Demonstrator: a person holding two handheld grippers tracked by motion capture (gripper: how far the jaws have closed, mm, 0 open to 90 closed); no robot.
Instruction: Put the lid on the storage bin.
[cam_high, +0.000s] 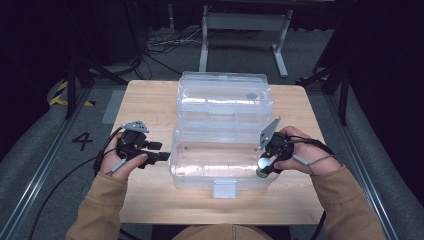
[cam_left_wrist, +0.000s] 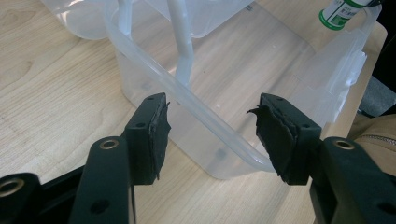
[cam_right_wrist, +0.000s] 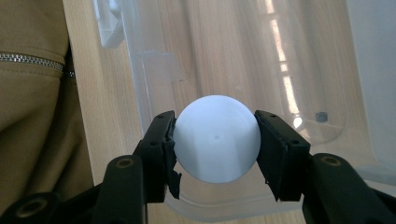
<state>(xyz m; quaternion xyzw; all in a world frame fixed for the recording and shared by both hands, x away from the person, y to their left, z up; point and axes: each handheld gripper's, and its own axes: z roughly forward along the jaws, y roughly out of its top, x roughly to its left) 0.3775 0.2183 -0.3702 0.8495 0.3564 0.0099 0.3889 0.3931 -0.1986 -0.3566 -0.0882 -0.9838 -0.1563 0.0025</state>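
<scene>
Seen from above, a person at a wooden bench (cam_high: 150, 107) works w/ a clear plastic box (cam_high: 220, 165), its lid folded back behind it. The right hand-held gripper (cam_high: 265, 167) pinches a white bottle (cam_right_wrist: 217, 138) w/ a green band by its round end, both pads pressed on it, holding it over the box's right end above the open inside. The left hand-held gripper (cam_left_wrist: 212, 126) has its jaws spread w/ nothing between the pads, sitting just beside the box's left end.
</scene>
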